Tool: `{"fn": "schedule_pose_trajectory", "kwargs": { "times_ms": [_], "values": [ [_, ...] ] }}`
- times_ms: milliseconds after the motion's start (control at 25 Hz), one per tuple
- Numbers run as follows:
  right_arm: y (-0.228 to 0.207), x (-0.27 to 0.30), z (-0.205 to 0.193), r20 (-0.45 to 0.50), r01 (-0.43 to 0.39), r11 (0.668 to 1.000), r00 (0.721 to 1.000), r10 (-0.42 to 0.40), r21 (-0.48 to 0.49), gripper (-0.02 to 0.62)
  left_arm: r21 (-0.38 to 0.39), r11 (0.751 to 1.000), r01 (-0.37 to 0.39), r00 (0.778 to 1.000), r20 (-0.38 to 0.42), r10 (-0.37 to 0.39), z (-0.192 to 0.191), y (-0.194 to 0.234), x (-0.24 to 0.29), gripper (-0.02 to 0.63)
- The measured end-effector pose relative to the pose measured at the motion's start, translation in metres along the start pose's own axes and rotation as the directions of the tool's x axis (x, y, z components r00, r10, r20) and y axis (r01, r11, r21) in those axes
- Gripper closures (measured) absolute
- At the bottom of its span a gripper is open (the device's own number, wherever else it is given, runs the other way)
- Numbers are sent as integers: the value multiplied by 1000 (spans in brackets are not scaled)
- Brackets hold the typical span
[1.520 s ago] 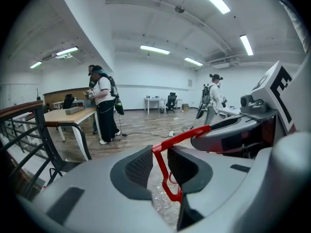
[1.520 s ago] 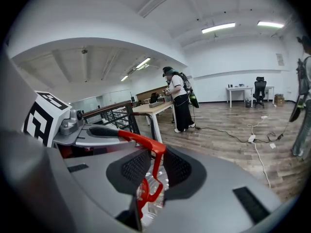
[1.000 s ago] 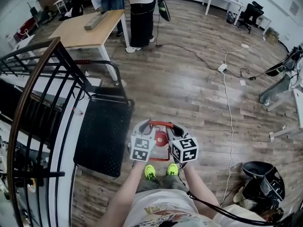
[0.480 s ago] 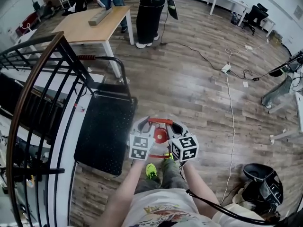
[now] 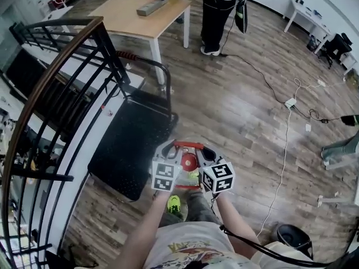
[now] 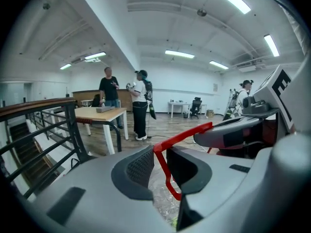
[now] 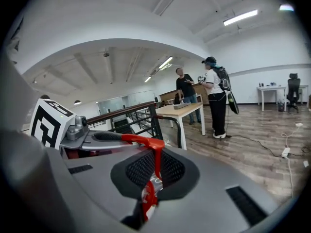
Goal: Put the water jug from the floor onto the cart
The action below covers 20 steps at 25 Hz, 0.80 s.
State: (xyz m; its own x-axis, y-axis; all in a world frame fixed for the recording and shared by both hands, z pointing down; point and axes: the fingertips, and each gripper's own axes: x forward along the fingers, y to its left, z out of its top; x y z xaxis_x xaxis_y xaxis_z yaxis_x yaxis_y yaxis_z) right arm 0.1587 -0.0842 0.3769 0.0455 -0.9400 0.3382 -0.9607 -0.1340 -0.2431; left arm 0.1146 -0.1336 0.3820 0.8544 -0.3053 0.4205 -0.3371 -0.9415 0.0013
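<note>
A clear water jug with a red cap (image 5: 189, 162) hangs off the floor by its thin red handle (image 5: 188, 145) just in front of my feet. My left gripper (image 5: 169, 149) is shut on the handle's left part; in the left gripper view the red handle (image 6: 167, 176) runs between the pads of the left gripper (image 6: 163, 168). My right gripper (image 5: 208, 152) is shut on the handle's right part, and the right gripper (image 7: 154, 171) pinches the red handle (image 7: 156, 152) in its own view. The black platform cart (image 5: 126, 150) lies just left of the jug.
The cart's push bar (image 5: 164, 72) stands at its far end. A dark stair railing (image 5: 56, 72) runs along the left. Beyond are a wooden table (image 5: 148, 17) and a standing person (image 5: 216, 15). Cables (image 5: 289, 102) cross the floor on the right; a black object (image 5: 291, 237) sits low right.
The view has swung left and moved on: cart and railing now lie closer and larger, the black object has slid toward the bottom edge. Both grippers keep the jug hanging between them.
</note>
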Motion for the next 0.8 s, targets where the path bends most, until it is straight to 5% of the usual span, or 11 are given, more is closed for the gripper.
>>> {"fn": "schedule_pose_trajectory", "kwargs": {
  "times_ms": [320,800],
  "values": [
    [-4,77,24,-73,-185,980,981,180,-74,575,-91,978,-185,983,-1,186,6,63,28,518],
    [18,166,43,-140,-395,906,916,376,-150,575,-171,907,-385,921,-16,388,3,144,39,518]
  ]
}}
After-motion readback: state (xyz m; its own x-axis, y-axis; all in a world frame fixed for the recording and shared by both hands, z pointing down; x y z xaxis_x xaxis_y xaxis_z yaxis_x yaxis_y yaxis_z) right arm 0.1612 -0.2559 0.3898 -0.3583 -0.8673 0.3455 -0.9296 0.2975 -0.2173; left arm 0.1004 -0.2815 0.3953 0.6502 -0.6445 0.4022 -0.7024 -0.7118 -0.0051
